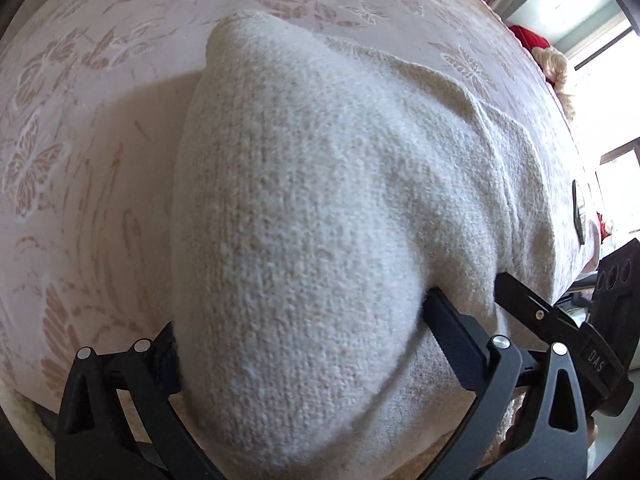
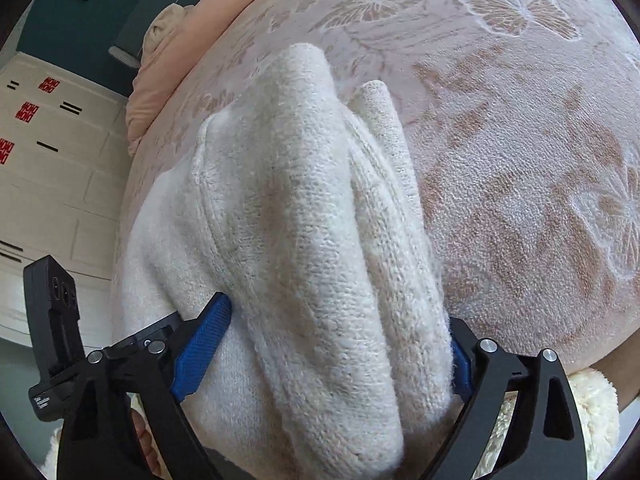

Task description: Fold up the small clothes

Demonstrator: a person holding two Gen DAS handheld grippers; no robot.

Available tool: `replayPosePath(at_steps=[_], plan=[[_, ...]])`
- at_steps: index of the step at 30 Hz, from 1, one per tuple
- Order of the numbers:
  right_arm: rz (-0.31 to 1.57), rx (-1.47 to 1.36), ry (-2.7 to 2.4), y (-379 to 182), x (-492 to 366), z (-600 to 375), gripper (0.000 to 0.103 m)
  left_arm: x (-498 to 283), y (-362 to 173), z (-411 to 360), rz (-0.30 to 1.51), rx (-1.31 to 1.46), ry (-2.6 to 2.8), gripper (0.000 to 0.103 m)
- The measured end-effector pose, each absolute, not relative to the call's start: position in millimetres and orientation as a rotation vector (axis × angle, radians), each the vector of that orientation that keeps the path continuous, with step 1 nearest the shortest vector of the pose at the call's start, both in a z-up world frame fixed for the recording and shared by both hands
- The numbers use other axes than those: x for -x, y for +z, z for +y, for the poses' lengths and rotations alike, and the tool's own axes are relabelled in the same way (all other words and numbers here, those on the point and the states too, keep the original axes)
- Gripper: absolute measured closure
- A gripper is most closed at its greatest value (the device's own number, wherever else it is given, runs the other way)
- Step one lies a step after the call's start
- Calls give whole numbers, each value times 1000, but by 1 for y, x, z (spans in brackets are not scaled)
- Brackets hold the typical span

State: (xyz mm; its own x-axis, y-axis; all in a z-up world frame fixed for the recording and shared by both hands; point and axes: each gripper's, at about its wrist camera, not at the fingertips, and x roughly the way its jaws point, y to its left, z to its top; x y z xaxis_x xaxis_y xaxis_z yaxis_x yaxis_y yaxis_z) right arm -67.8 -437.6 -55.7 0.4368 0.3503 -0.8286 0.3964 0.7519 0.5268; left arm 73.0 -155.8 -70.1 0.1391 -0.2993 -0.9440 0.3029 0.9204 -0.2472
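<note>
A bed (image 1: 120, 80) carried everything, its pale pink cover (image 2: 520, 160) woven with tan butterflies and leaves. Lying straight on that cover was a cream knitted garment (image 1: 320, 200), bunched into a thick folded roll, with a flatter part of it spread out on the cover beside the roll. At the far end of the bed sat peach-coloured bedding (image 2: 168, 80), and a beige piece of cloth (image 2: 160, 28) rested on top of it. Near the bed's far edge, a dark flat object (image 1: 579, 210) lay on the cover, too small to identify.
</note>
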Motion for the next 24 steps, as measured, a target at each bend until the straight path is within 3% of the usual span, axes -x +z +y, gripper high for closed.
replayPosePath(at_steps=[2, 5, 8, 11, 16, 24], plan=[[1144, -764, -38, -48, 65, -435, 49, -70, -61, -162, 1350, -45, -431, 16], [1109, -763, -38, -27, 68, -433, 66, -66, -45, -166, 1316, -86, -446, 34], [1048, -748, -18, 4, 73, -424, 68, -62, -25, -164, 1281, -100, -483, 46], [989, -714, -26, 41, 81, -416, 68, -55, 2, -164, 1247, -85, -543, 52], [834, -690, -45, 110, 113, -426, 68, -40, 63, -168, 1128, -93, -630, 52], [461, -547, -31, 263, 160, -426, 68, -12, 213, -169, 781, -68, -821, 52]])
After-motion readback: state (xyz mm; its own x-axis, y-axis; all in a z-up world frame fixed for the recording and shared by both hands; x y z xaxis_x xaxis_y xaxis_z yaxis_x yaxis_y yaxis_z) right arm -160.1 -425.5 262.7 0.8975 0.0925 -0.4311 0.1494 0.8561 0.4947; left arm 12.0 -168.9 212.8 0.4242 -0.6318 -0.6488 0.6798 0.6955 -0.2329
